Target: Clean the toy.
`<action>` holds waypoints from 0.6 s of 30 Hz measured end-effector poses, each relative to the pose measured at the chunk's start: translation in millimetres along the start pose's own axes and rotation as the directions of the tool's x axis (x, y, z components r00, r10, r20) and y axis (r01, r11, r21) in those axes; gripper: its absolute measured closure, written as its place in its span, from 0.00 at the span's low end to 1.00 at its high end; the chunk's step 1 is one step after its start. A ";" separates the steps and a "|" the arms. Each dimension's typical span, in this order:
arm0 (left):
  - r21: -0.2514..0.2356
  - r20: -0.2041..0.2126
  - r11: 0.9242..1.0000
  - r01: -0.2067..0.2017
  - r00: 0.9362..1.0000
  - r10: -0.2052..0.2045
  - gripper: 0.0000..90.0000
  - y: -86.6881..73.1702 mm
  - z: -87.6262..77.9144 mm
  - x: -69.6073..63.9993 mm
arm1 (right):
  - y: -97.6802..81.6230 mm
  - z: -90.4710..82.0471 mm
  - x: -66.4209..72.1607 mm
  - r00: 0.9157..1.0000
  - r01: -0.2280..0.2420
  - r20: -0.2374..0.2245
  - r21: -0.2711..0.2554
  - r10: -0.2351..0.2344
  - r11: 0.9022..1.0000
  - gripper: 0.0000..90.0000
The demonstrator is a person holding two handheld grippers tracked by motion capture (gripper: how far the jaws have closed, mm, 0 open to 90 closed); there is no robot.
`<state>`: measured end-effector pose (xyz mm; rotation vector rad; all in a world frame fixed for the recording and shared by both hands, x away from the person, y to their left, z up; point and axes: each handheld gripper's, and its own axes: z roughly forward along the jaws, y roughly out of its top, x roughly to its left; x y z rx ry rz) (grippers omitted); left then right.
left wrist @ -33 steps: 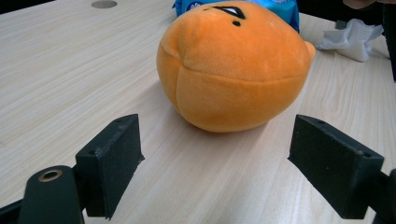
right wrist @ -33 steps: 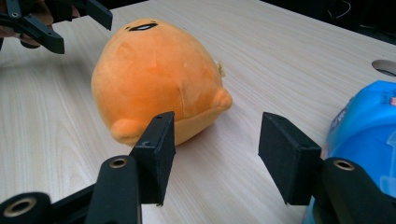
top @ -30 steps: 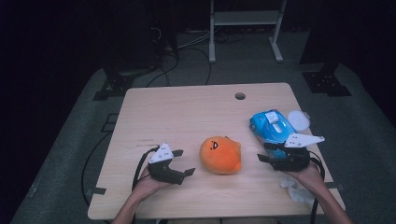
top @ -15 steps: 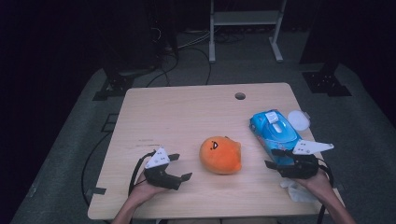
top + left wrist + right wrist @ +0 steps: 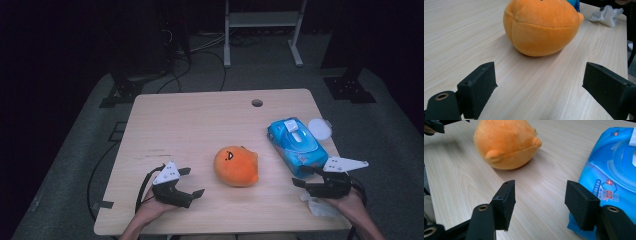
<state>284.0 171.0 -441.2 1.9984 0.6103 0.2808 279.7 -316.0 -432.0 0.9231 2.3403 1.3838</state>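
An orange round plush toy (image 5: 236, 165) with a small face lies on the wooden table (image 5: 200, 125), between my two grippers. My left gripper (image 5: 192, 181) rests near the front left edge and points at the plush (image 5: 541, 27). Its jaws have just been opening and stand open with nothing between them (image 5: 541, 75). My right gripper (image 5: 301, 176) is open and empty at the front right. It sits beside the near end of a blue wet-wipes pack (image 5: 296, 145), which lies along its right jaw (image 5: 540, 192), with the plush (image 5: 505, 143) ahead.
A white round lid (image 5: 319, 128) lies at the table's right edge, behind the wipes pack (image 5: 614, 165). A crumpled white tissue (image 5: 317, 206) sits by my right hand at the front right corner. A cable hole (image 5: 257, 103) is at the far side. Dark floor and stands surround the table.
My right gripper has drawn back toward the front right corner, away from the wipes pack. The left gripper has stayed in place with its jaws wider apart.
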 end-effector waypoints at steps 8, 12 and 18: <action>0.002 -0.005 1.000 0.011 1.000 -0.011 0.11 -6.1 -4.4 -1.4 | -7.9 -6.2 -0.4 1.000 -0.012 0.009 0.010 0.012 1.000 0.43; 0.000 -0.008 1.000 0.016 1.000 -0.016 0.11 -7.3 -6.8 -2.1 | -11.3 -8.9 0.8 1.000 -0.020 0.009 0.005 0.020 1.000 0.41; -0.015 -0.006 0.999 0.031 1.000 -0.031 0.09 -7.6 -9.0 -3.7 | -14.7 -15.4 3.1 1.000 -0.022 0.020 -0.031 0.023 0.999 0.34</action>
